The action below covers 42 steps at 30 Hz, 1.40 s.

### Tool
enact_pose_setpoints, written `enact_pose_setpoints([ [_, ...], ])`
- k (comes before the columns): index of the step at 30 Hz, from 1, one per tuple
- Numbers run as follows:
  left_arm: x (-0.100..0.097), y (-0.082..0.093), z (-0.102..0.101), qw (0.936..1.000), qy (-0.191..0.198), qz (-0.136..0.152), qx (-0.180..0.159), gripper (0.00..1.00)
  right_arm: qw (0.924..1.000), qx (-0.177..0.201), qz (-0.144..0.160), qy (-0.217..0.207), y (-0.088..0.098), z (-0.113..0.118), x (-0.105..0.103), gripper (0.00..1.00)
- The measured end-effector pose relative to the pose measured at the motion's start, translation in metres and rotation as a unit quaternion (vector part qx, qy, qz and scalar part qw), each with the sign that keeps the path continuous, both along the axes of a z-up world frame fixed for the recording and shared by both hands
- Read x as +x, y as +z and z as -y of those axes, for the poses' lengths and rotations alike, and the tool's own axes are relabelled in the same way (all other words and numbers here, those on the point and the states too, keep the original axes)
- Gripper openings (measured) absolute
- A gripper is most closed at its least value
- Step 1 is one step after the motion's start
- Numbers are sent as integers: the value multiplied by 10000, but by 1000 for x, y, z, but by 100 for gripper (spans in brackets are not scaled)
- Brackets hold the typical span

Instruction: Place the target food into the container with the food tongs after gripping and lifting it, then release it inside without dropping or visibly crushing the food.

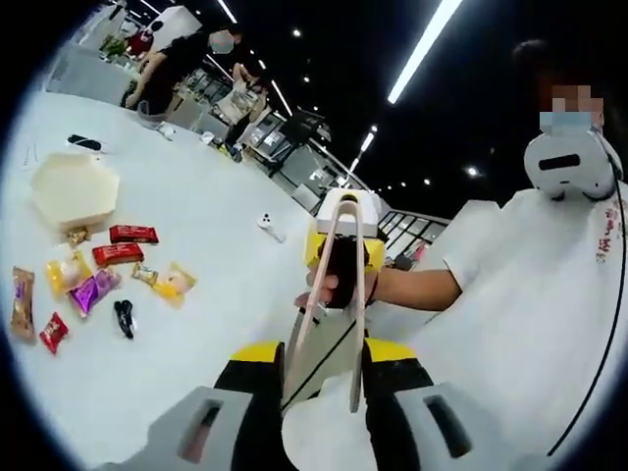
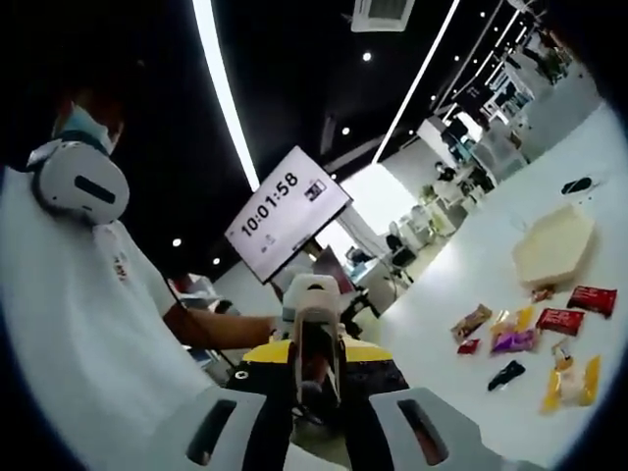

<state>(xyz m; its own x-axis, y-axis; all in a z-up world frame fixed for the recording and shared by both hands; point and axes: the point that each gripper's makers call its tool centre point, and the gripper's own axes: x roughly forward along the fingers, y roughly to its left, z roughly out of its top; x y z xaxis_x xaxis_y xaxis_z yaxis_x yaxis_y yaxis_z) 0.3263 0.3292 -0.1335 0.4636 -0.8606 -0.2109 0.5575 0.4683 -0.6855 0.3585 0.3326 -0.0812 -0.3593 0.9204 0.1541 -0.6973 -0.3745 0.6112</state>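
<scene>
- Left gripper view, far left of the claw: a white table (image 1: 196, 226) carries a pale hexagonal container (image 1: 75, 191) with wrapped snacks below it.
- Among them are two red rectangular snack packets (image 1: 126, 243), a purple foil packet (image 1: 93, 291), a yellow wrapped sweet (image 1: 173, 284), a brown wrapper (image 1: 22, 302), a small red wrapper (image 1: 53, 332) and a small black clip-like object (image 1: 124, 317). Their print is too small to read.
- All of this food lies on the table well to the left of the claw, outside the container.
- Centre: the left gripper (image 1: 324, 368), yellow and black, has its jaws pressed on the lower arms of long beige food tongs (image 1: 329, 294), which rise up the view.
- The other yellow gripper (image 1: 343, 245) sits at the tongs' top end, a hand (image 1: 329, 285) behind it.
- Right: a person in a white shirt (image 1: 530, 294).
- Right gripper view, left of the claw: the same white shirt (image 2: 78, 324).
- Centre: the right gripper (image 2: 312, 392) has its jaws pinched on the tongs (image 2: 312, 324), seen end-on.
- Above, a screen (image 2: 285, 211) reads "10:01:58", which the left gripper view lacks.
- Right: the container (image 2: 554, 243) and snacks lie well to the claw's right.
</scene>
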Motion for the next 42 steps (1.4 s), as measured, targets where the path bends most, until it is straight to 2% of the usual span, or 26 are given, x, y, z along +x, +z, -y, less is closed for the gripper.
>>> enact_pose_setpoints([
  [3, -2, -2, 0, 10000, -54, -72, 39, 26, 10000, 0, 29, 9, -1, -1, -2, 15],
  [4, -3, -3, 0, 9998, -101, -146, 33, 25, 10000, -11, 33, 21, -2, -1, -2, 15],
  [5, -7, -3, 2, 9991, -243, -340, 27, 23, 10000, -3, 9, 49, -3, -1, -4, 15],
  [11, -12, -2, 3, 9980, -479, -388, 165, 21, 9999, 161, 2, -10, -5, 0, -5, 16],
  [15, -14, -1, 3, 9968, -614, -471, 194, 20, 9997, 207, 152, 11, -3, -1, -7, 17],
  [22, -16, -1, 6, 9951, -798, -426, 398, 19, 9994, 208, 124, 267, 3, -3, -17, 26],
  [26, -17, -4, 10, 9925, -950, -388, 664, 20, 9991, 165, 119, 369, 1, -5, -22, 26],
  [29, -18, -9, 16, 9883, -1141, -395, 932, 21, 9989, 125, 168, 428, 0, -6, -27, 25],
  [31, -18, -9, 19, 9876, -1194, -389, 944, 21, 9984, 101, 284, 482, -3, -6, -31, 24],
  [34, -13, -4, 22, 9893, -1155, -335, 822, 20, 9983, 73, 296, 502, -7, -5, -31, 24],
  [42, -8, 1, 24, 9899, -1155, -225, 796, 20, 9980, -4, 354, 515, -12, -5, -34, 23],
])
